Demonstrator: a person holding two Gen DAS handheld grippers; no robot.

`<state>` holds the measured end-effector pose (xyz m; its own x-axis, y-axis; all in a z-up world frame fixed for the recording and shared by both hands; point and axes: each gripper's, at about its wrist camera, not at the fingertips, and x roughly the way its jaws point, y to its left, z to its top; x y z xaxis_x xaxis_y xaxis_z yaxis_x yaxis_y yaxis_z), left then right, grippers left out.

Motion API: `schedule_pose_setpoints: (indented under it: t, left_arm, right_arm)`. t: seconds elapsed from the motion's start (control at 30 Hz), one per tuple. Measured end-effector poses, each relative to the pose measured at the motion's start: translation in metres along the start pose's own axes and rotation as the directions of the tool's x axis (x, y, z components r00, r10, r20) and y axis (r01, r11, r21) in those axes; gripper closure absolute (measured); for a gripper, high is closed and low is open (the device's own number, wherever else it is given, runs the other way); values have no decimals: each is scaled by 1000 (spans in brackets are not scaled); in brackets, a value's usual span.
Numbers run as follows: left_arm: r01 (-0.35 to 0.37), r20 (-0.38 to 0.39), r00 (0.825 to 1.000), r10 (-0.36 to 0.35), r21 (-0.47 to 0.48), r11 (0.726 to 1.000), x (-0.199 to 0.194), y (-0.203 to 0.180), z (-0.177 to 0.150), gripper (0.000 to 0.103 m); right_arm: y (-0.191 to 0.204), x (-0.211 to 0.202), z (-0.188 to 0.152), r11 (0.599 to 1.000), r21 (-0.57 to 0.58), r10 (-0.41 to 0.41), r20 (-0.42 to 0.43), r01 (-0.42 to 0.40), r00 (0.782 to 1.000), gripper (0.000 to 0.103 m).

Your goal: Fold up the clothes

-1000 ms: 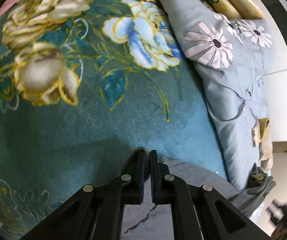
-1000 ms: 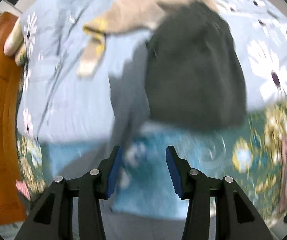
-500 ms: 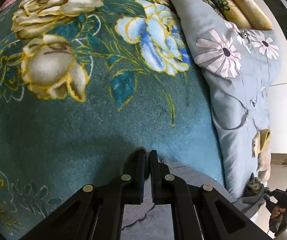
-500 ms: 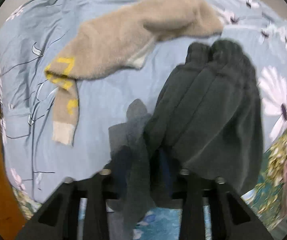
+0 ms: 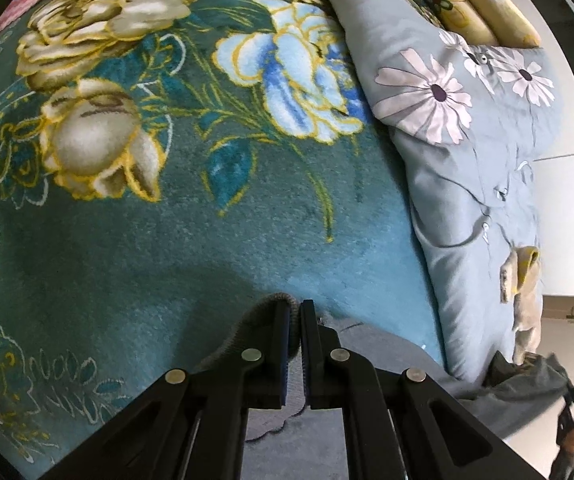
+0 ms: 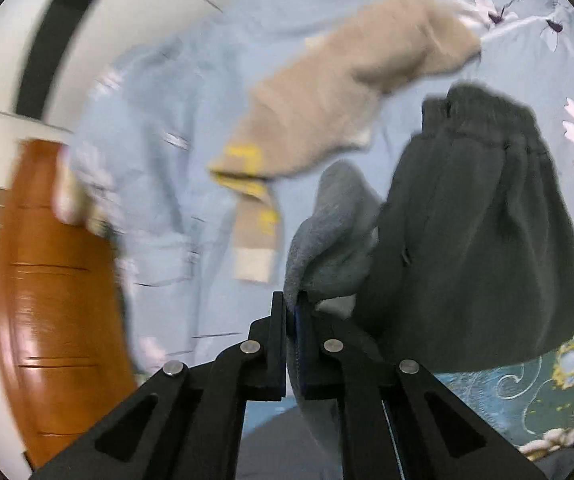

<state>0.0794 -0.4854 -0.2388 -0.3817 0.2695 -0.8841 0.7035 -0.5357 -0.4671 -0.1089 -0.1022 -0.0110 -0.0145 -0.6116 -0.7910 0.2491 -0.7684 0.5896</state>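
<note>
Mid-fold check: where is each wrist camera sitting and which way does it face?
Left wrist: on the left gripper, angled down at the teal floral blanket; its fingers pinch a grey knit garment.
Right wrist: on the right gripper, facing the light-blue floral duvet; fingers clamp grey fabric beside dark grey trousers.
Shared: the beige sweater with yellow marks, the duvet.

We count 2 grippers (image 5: 294, 312) (image 6: 293, 300), 1 grey garment (image 6: 327, 248), 1 dark trousers (image 6: 479, 240), 1 beige sweater (image 6: 347, 92), 1 floral blanket (image 5: 167, 200), 1 blue quilt (image 5: 467, 184), 2 pillows (image 5: 487, 12).
</note>
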Motion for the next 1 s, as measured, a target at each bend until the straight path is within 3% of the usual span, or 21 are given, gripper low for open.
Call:
schedule_pose_setpoints:
  t: [0.07,0.13,0.2,0.27,0.33,0.43,0.53,0.63,0.8,0.93,1.0]
  left_arm:
    - [-3,-8,1000,3,16,1000,-1,-3,1,97]
    - [-15,-15,1000,15,34,999,-1,-6,2,97]
    - [-29,-24,999,30,45,999,0,-9,3,96]
    - [-47,-36,998,49,55,997,3,-13,5,96]
    - [-67,-53,996,70,59,996,8,-17,5,95]
    - [-114,-80,990,120,76,991,16,-26,5,95]
    - [-156,-93,982,166,106,982,18,-35,6,94]
    - [-185,-97,975,198,134,974,16,-43,7,93]
    - [-217,-96,969,229,124,968,16,-47,5,93]
    - [-235,-97,965,242,78,969,14,-44,3,93]
    - [-246,-97,963,252,75,966,13,-46,1,93]
  right_arm:
    - [-8,-43,-12,998,-8,58,71,-57,996,100]
    - [-32,-90,-34,998,-7,59,153,-59,986,100]
    - [-71,-125,-64,999,33,-3,217,-4,976,100]
    - [-122,-140,-95,988,139,-96,222,66,970,100]
    - [-181,-136,-128,950,270,-207,162,159,965,100]
    - [-270,-113,-177,842,434,-354,-2,320,935,100]
    - [-325,-90,-213,757,503,-406,-140,418,903,100]
    - [-342,-85,-232,744,527,-383,-167,411,908,98]
    - [-343,-99,-228,782,502,-356,-126,369,926,91]
    - [-353,-113,-205,793,479,-388,-80,377,918,54]
    - [-361,-112,-192,787,485,-398,-71,380,915,54]
